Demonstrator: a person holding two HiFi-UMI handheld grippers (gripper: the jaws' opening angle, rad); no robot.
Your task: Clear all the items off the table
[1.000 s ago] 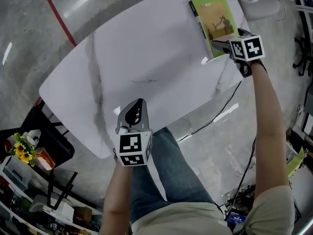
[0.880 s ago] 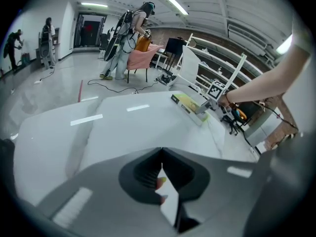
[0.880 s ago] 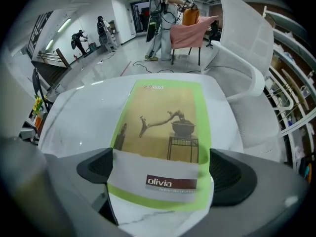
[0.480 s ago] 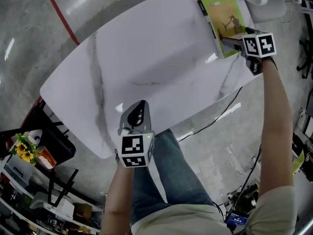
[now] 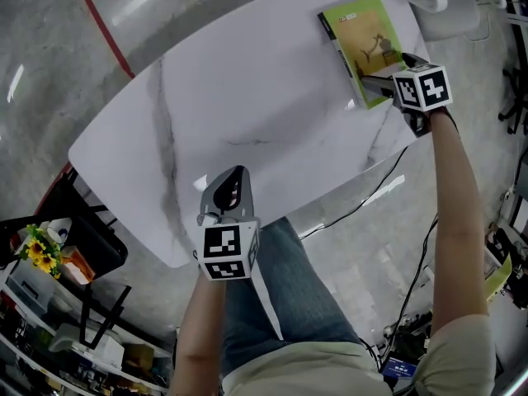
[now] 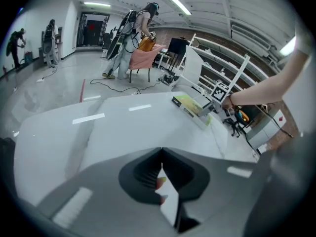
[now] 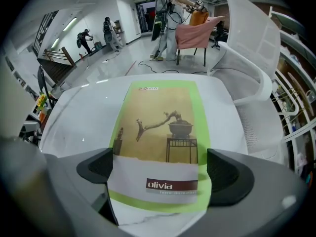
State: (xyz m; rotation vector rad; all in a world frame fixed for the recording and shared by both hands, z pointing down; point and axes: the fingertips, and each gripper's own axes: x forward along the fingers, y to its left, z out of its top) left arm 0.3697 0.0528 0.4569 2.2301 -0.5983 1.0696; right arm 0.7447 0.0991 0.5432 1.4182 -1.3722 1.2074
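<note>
Table [image 5: 272, 97] nearly clear; only green book [image 5: 363, 44] left, flat at far right corner. R gripper [image 5: 379, 81] spread wide across book's near end, pads look pressed on both long edges, so pinching it. L gripper [image 5: 231, 190] pressed together, nothing in it, hanging over near edge. Step: book pickup. Next prob: firm squeeze, lift w/o tilt, carry off table.

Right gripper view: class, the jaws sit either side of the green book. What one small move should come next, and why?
Probably close the right gripper a touch onto the green book. Its jaws stand at the book's two long edges, but whether they press is unclear. The book lies flat on the white table, so a firm grip seems needed before lifting.
</note>
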